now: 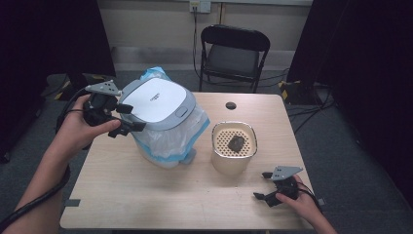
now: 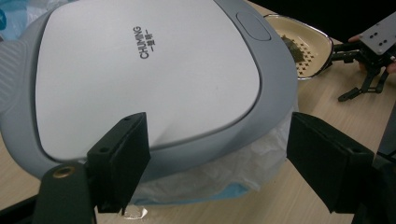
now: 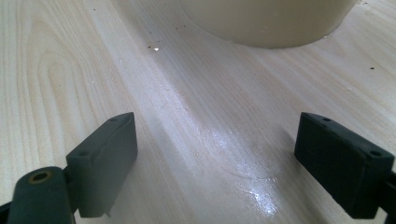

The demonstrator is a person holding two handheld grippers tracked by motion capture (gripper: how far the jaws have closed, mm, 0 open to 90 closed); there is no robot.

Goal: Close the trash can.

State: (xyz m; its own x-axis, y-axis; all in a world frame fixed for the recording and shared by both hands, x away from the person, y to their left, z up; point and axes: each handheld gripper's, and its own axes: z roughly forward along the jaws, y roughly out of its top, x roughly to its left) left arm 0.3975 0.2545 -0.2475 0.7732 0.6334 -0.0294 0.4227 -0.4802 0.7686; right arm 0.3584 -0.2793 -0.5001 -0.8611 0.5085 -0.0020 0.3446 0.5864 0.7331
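grey-rimmed white lid (image 1: 155, 101) tops a bin (image 1: 168, 141) lined w/ a blue-and-clear bag (image 1: 195, 127) on the pale wood table (image 1: 146, 195). left gripper (image 1: 127, 118) hovers at the lid's near-left edge, jaws apart w/ nothing clamped; in the left gripper view the lid rim sits just ahead of the gap, one pad (image 2: 122, 158) in front of its grey edge, touching or not can't be told. right gripper (image 1: 265, 186) rests low by the table's near-right corner, jaws wide, empty, aimed at the base of a cream strainer tub (image 1: 234, 156) holding a dark clump (image 1: 236, 143).

risks, as a judgement: a push on the lid from one side could tip or slide the bin, since it stands on loose bag folds and nothing steadies it; a jaw could snag the thin plastic and tear it.

lid print reads "chuming" w/ small characters beneath, too small to read.
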